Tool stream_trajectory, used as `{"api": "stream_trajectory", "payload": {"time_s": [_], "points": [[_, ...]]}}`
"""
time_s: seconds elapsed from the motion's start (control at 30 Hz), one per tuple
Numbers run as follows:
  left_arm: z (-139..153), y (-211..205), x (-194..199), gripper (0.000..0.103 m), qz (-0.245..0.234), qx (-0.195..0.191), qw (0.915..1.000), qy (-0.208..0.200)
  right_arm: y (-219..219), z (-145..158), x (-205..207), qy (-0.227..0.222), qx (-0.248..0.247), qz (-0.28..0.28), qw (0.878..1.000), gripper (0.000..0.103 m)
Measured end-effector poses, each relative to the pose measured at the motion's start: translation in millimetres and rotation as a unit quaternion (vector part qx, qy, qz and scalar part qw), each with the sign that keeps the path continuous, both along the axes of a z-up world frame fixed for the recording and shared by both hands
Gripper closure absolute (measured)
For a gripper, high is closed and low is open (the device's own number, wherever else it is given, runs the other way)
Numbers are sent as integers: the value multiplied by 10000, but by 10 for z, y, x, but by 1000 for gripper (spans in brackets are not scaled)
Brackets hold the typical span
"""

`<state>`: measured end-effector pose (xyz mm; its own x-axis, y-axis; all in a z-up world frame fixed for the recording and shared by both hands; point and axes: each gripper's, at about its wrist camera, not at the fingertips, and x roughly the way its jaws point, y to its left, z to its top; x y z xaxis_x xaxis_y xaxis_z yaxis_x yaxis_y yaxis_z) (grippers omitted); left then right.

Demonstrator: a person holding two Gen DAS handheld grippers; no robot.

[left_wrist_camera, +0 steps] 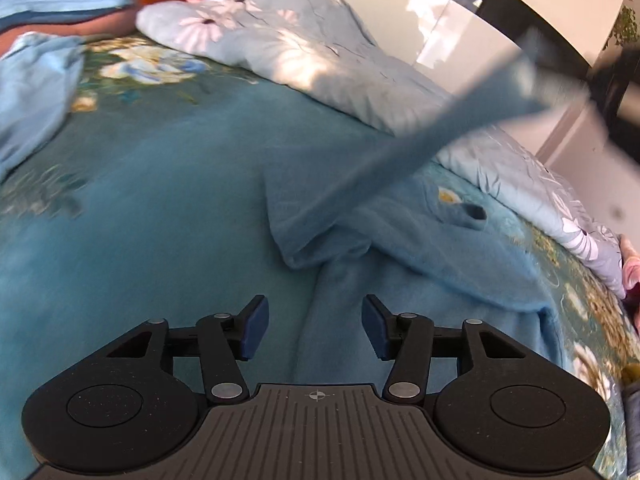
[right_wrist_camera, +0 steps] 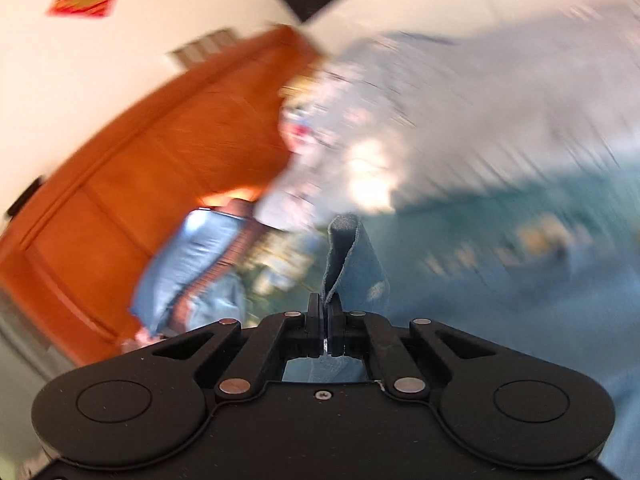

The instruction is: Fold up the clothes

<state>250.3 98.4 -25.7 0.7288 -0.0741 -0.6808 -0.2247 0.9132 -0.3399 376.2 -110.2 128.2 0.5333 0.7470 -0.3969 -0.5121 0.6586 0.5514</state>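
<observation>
Fabric of a blue garment [left_wrist_camera: 400, 248] lies crumpled on the bedspread [left_wrist_camera: 140, 200] at centre frame, one strip rising blurred to the upper right. Left gripper [left_wrist_camera: 315, 326] hovers spread and empty. Right gripper [right_wrist_camera: 325, 312] pinches a garment edge [right_wrist_camera: 352, 256], fingers pressed together.

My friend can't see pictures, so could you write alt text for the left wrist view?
An open left gripper hovers over a blue garment on a teal floral bedspread. One strip of it stretches up to the right; a pale flowered quilt lies behind.
</observation>
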Motion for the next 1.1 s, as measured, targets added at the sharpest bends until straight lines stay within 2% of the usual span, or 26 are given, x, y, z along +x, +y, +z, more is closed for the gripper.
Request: {"api": "stream_trajectory", "payload": {"time_s": [0.07,0.17,0.3,0.33,0.4,0.43,0.5,0.63,0.73,0.83,0.93,1.03,1.1], "points": [[-9,2,189,53,94,-1,9999,44,115,232,35,-384,-280,210,9986,98],[-41,48,389,53,360,-309,9988,85,177,417,81,-808,-746,363,9933,98],[-25,169,425,53,637,-1019,9925,-217,-3,442,214,-1012,-1312,86,9861,98],[-10,156,440,53,733,-811,9937,-231,-104,430,248,-1024,-1350,-40,9855,98],[-7,107,491,52,924,-99,9956,-128,-344,396,303,-1015,-1304,-305,9858,98],[-20,108,494,48,938,-29,9954,-173,-478,374,323,-999,-1239,-431,9863,99],[-40,111,501,46,955,42,9952,-200,-713,234,353,-890,-1221,-600,9867,99],[-71,96,481,46,838,68,9964,-58,-988,-455,393,-269,-1754,-810,9808,99],[-104,147,451,38,773,-20,9970,24,-1179,-993,369,407,-1769,-948,9788,99],[-117,175,432,38,699,-110,9975,19,-1256,-1343,292,742,-1813,-972,9758,99],[-89,179,402,38,655,-188,9976,-103,-1251,-1375,238,675,-1793,-999,9764,99],[-24,168,349,38,666,-169,9971,-331,-1292,-1119,213,152,-1432,-1126,9831,99],[-8,139,338,37,566,-164,9977,-325,-1359,-985,150,-172,-1179,-1275,9847,99]]}}
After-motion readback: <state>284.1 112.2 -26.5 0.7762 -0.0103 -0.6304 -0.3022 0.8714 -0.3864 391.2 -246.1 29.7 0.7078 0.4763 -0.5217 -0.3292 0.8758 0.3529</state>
